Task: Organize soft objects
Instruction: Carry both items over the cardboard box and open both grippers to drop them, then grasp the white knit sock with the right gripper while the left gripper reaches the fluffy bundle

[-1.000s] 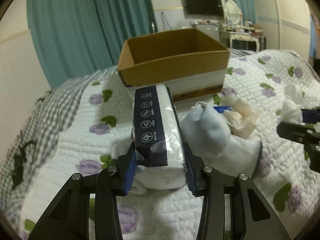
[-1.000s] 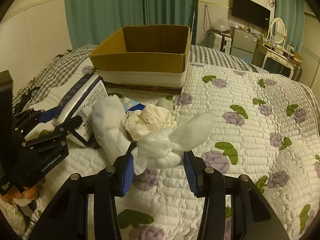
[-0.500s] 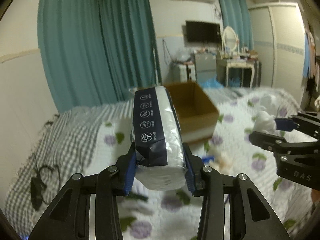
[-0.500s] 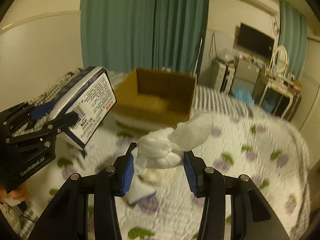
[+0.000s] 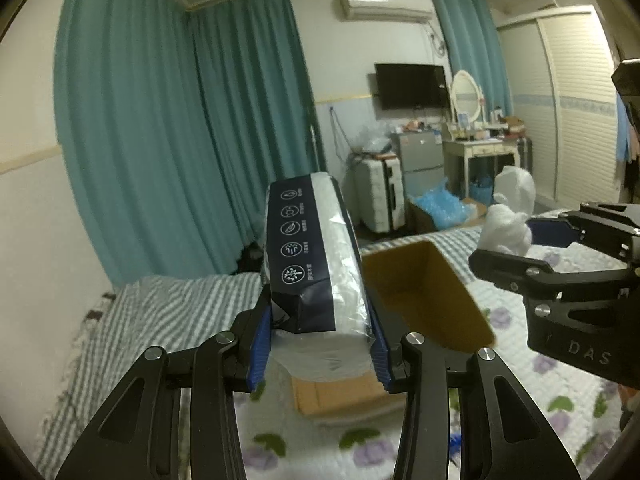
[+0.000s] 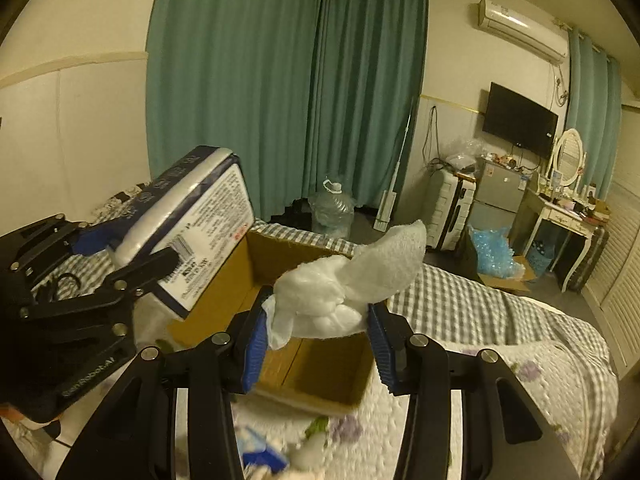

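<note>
Both hand-held grippers loaded above box [image 6: 320, 360]

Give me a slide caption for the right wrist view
Right hand-held gripper carries a white sock above the open box.

tissue pack [image 5: 316, 256] aloft; white sock [image 6: 344, 292], open box [image 6: 312, 344]

Background: teal curtains [image 6: 288, 92] along far wall, AC unit [image 5: 386, 3] high up, TV [image 6: 519, 121] on wall. White suitcase [image 5: 376, 196] next to small grey fridge [image 6: 498, 196]. Dressing table [image 6: 564, 212] with oval mirror [image 5: 466, 96]. Water jug [image 6: 332, 210] and mop [image 6: 394, 184] on floor by curtains. Louvred wardrobe [image 5: 580, 100] at right.
</note>
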`<state>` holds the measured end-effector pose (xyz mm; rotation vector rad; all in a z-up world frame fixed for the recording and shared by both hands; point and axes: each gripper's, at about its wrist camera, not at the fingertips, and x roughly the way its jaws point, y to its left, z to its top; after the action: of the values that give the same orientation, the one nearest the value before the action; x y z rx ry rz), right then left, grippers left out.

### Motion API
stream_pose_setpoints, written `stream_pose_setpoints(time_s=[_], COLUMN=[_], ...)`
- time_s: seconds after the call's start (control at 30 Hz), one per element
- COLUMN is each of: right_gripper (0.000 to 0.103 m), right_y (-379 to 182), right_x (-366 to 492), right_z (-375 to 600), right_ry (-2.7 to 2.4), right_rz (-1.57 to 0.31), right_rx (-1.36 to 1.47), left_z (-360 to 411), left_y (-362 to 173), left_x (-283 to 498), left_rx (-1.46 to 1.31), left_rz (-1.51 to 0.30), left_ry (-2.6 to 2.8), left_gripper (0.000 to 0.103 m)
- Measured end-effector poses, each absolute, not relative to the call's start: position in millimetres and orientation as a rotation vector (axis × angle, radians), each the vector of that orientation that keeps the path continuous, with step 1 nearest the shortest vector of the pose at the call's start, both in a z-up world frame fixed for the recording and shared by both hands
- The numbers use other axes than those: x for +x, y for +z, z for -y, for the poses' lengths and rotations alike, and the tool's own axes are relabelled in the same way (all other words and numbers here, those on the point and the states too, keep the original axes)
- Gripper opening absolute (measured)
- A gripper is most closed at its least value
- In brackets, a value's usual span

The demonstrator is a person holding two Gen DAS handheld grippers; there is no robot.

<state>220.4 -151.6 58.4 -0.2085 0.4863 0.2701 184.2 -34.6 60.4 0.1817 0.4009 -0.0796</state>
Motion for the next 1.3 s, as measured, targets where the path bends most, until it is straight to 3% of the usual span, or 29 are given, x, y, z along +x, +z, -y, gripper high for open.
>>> stream_pose_setpoints(time_s=[0.3,0.33,0.37,0.4,0.43,0.5,0.7,0.87,0.93,1.07,1.3], right_gripper=[0.046,0.053,0.070,0.079,0.085,0.085,0.089,0.097,0.100,0.101,0.102], right_y=[-3,-8,-12,-13,-15,-11,31,84,106,144,139], right_x=[309,312,316,318,318,314,266,205,176,115,56], right_z=[151,154,156,159,164,170,188,193,188,178,155], right_ry=[0.284,0.284,0.282,0.279,0.277,0.255,0.202,0.194,0.200,0.199,0.232], right_rz=[-0.604,-0.607,-0.613,-0.614,-0.608,-0.592,-0.526,-0.451,-0.421,-0.366,-0.394], right_rx=[-0.131,-0.122,-0.107,-0.090,-0.079,-0.077,-0.087,-0.102,-0.119,-0.162,-0.206], left_z=[44,45,51,53,56,57,46,30,23,11,-5], left_y=[2,-1,-1,-4,-4,-3,26,82,105,148,147], left_x=[250,251,251,252,250,248,220,162,140,85,36], left_rx=[0.223,0.232,0.240,0.252,0.257,0.250,0.194,0.162,0.139,0.133,0.110], left_rz=[-0.506,-0.506,-0.503,-0.501,-0.501,-0.492,-0.460,-0.388,-0.361,-0.295,-0.338], left_ry=[-0.128,-0.132,-0.129,-0.125,-0.119,-0.098,-0.072,-0.058,-0.062,-0.057,-0.088], left_gripper=[0.045,0.046,0.046,0.055,0.071,0.083,0.083,0.083,0.095,0.096,0.096])
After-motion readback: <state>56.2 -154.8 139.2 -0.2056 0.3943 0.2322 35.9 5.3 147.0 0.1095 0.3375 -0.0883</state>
